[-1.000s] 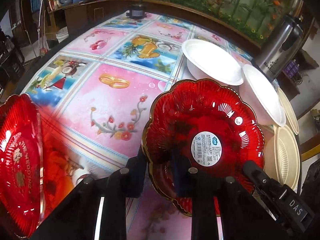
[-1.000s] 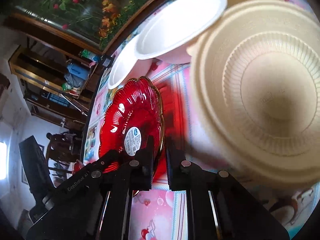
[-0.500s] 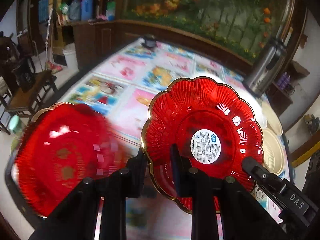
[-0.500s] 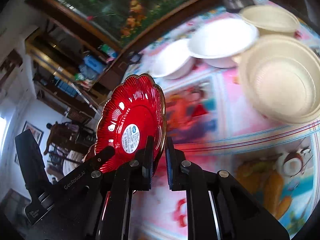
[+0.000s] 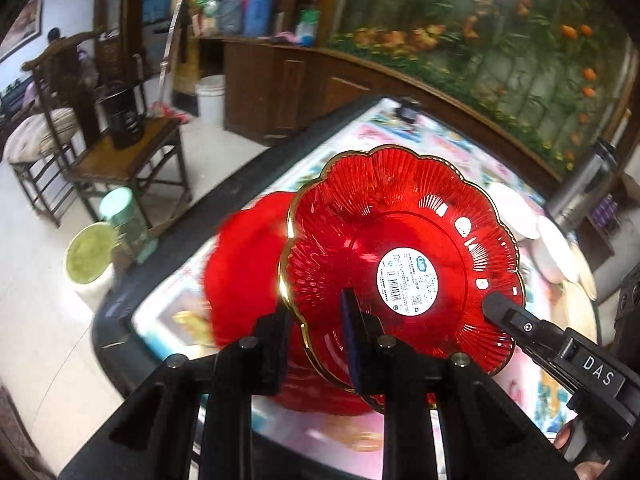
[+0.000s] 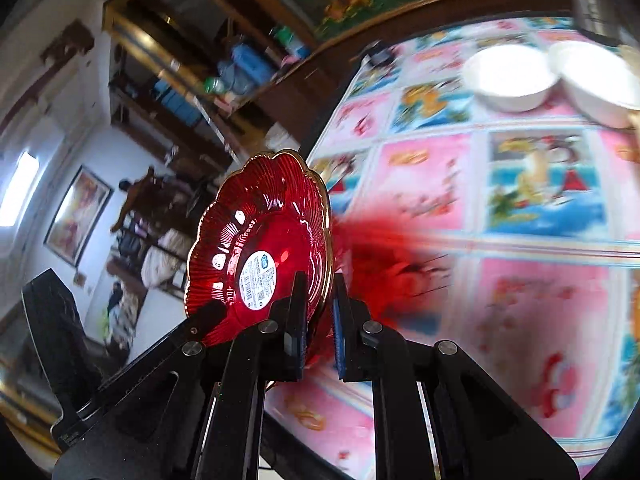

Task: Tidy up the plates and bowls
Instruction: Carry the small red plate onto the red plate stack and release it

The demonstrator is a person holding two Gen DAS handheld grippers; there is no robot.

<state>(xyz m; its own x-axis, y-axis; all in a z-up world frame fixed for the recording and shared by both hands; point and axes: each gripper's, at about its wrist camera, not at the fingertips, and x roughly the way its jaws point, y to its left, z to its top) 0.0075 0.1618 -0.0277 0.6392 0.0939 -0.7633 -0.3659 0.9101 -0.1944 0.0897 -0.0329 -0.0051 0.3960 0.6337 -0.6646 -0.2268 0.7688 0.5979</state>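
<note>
Left gripper [image 5: 316,320] and right gripper [image 6: 319,304] both clamp the red plate's [image 5: 400,264] rim — plate upright, raised above the worktop [image 6: 520,240]. A second red plate [image 5: 244,276] lies blurred beneath.

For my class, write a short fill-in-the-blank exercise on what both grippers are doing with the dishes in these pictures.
1. Both the left gripper and the right gripper are shut on the rim of the same ______ plate.
2. The round sticker on that plate is ______ in colour.
3. The plate's scalloped edge is trimmed in ______.
4. Two ______ bowls sit on the patterned tablecloth.

Missing words: red; white; gold; white
</note>
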